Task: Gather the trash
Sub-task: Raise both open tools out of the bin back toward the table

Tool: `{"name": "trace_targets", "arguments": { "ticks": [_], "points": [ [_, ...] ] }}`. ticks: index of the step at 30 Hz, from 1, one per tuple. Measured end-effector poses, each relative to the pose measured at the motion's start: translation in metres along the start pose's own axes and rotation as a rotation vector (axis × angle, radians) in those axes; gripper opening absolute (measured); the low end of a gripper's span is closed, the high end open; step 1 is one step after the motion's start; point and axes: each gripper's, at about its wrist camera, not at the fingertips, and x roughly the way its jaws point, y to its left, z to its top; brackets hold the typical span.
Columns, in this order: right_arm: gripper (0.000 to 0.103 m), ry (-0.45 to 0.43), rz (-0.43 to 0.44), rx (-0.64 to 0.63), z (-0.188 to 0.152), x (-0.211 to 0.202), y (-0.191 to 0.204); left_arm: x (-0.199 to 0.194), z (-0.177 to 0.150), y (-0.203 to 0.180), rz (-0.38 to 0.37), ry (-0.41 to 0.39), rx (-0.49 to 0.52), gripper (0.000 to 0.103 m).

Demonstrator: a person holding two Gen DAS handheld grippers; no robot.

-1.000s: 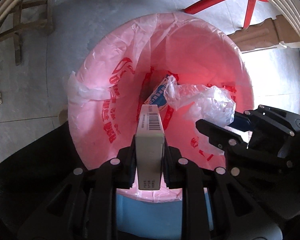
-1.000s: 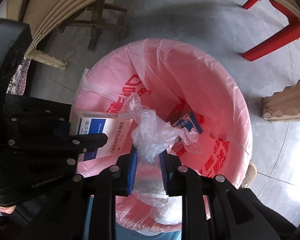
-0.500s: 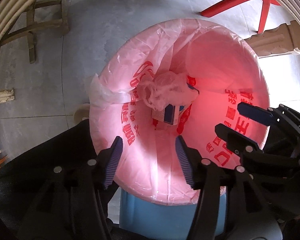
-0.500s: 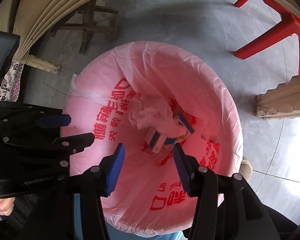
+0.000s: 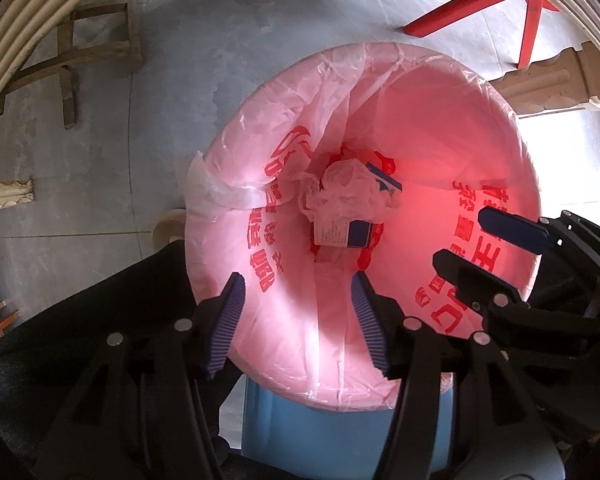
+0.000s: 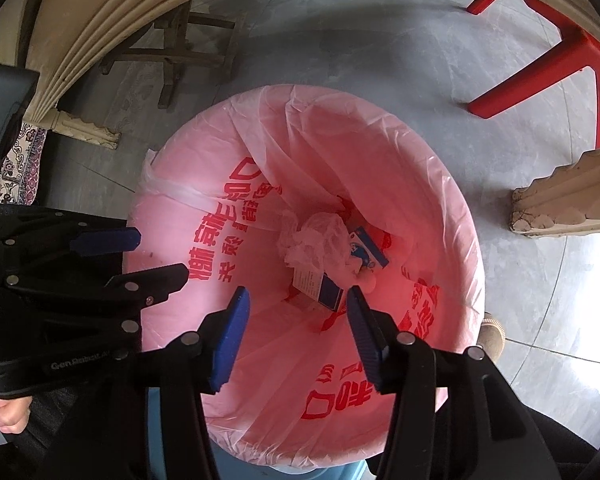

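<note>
A blue bin lined with a pink bag (image 5: 440, 128) (image 6: 400, 152) printed in red stands on the grey floor below both grippers. At its bottom lie a crumpled clear plastic bag (image 5: 348, 196) (image 6: 316, 240) and small blue-and-white cartons (image 5: 344, 234) (image 6: 320, 286). My left gripper (image 5: 296, 300) hangs open over the bin's near side, nothing between its fingers. My right gripper (image 6: 296, 312) is open too and empty, above the bin; it also shows at the right of the left wrist view (image 5: 480, 236).
A red plastic chair (image 5: 500, 4) (image 6: 560, 72) stands beyond the bin. A dark wooden stool (image 5: 80, 60) (image 6: 172, 56) sits at the far left. Carved beige furniture feet (image 6: 572, 200) (image 5: 548, 88) flank the bin. A person's hand (image 6: 4, 412) grips the left gripper.
The left gripper opened and dropped its carton into the bin. The right gripper opened and released the clear plastic bag. Both items now lie at the bottom.
</note>
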Motion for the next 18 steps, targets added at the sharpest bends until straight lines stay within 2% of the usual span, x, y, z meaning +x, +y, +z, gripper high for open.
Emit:
{"name": "trace_targets", "arguments": {
  "ticks": [6,9,13,15,17,18],
  "points": [
    [0.05,-0.009,-0.003,-0.006,-0.001,-0.007,0.004,-0.006,-0.003,-0.001,0.013,-0.021,0.015,0.055],
    [0.05,-0.051,-0.013,-0.036,-0.006,-0.026,0.012,-0.02,-0.011,0.0,0.024,-0.056,0.025,0.061],
    [0.051,-0.15,-0.013,-0.056,-0.017,-0.072,0.021,-0.058,-0.032,-0.001,0.036,-0.149,0.045,0.062],
    [0.052,-0.23,-0.007,-0.06,-0.02,-0.106,0.027,-0.088,-0.045,0.001,0.021,-0.213,0.051,0.062],
    [0.063,-0.322,0.022,-0.044,-0.024,-0.146,0.03,-0.123,-0.059,0.004,0.016,-0.285,0.064,0.062],
    [0.072,-0.363,0.029,-0.039,-0.025,-0.162,0.031,-0.146,-0.066,0.005,0.014,-0.332,0.075,0.062]
  ]
}}
